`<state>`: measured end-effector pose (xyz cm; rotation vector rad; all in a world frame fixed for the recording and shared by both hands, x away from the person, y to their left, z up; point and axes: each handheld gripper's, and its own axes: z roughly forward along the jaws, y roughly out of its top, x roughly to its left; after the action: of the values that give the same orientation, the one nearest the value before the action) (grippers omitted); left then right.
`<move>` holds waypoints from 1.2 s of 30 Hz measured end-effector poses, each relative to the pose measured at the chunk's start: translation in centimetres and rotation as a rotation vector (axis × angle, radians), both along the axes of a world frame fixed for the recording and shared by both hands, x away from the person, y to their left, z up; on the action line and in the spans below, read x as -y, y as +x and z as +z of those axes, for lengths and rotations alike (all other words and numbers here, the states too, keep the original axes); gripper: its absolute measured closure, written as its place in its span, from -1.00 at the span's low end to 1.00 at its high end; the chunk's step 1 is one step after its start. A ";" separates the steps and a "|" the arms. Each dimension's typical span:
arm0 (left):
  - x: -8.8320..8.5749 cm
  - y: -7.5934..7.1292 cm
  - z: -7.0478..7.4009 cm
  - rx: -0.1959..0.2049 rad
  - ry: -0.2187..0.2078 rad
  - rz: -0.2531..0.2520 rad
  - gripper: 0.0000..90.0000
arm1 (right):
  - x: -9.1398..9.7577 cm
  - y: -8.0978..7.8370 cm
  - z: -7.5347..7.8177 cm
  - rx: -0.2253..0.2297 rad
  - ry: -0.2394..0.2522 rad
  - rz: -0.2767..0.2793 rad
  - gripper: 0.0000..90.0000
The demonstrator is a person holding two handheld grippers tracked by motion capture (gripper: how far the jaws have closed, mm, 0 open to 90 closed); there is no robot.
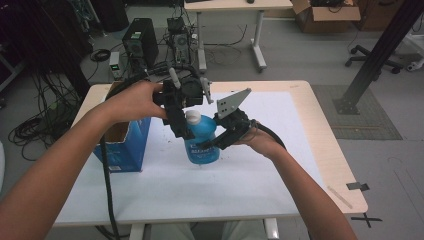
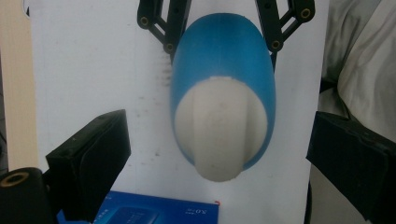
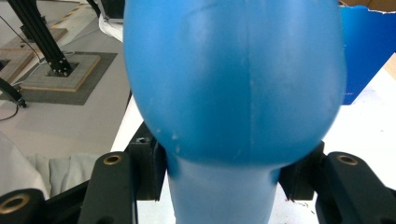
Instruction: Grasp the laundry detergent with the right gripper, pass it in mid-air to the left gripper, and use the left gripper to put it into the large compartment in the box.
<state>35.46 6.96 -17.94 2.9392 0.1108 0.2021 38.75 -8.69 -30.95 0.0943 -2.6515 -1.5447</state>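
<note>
A blue bottle (image 1: 202, 150) with a white cap (image 1: 193, 117) stands upright on the white table (image 1: 280, 165). My right gripper (image 1: 212, 145) comes from the right and is shut on the bottle, its pads pressing a narrower part of the bottle (image 3: 233, 79) from both sides. My left gripper (image 1: 187, 125) hangs over the bottle from the left, pointing down. In the left gripper view the cap (image 2: 219, 135) sits between the left gripper (image 2: 219, 158) pads, which stand open with a gap on each side. The right gripper's black links flank the bottle (image 2: 219, 56) at the top of that view.
An open blue carton (image 1: 125, 145) stands on the table just left of the bottle, its corner (image 2: 159, 212) under my left gripper and its side (image 3: 364, 51) behind the bottle. Beyond the far edge are a computer tower (image 1: 140, 42), cables and a black frame post (image 1: 380, 55).
</note>
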 end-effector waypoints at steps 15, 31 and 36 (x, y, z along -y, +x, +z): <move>1.2 0.4 -1.4 -0.009 0.043 -0.010 -0.84 | -0.1 0.1 -0.1 -0.006 0.001 0.003 -0.03; 1.5 0.6 -2.5 -0.027 0.056 -0.019 -0.78 | -0.1 0.2 -0.2 -0.012 -0.001 0.008 -0.03; 1.5 0.6 -2.8 -0.031 0.058 -0.018 -0.75 | -0.1 0.2 -0.2 -0.016 -0.001 0.007 -0.03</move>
<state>36.05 5.48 -20.73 3.0007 0.0839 0.1600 38.91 -8.56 -31.17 0.0911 -2.6369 -1.5354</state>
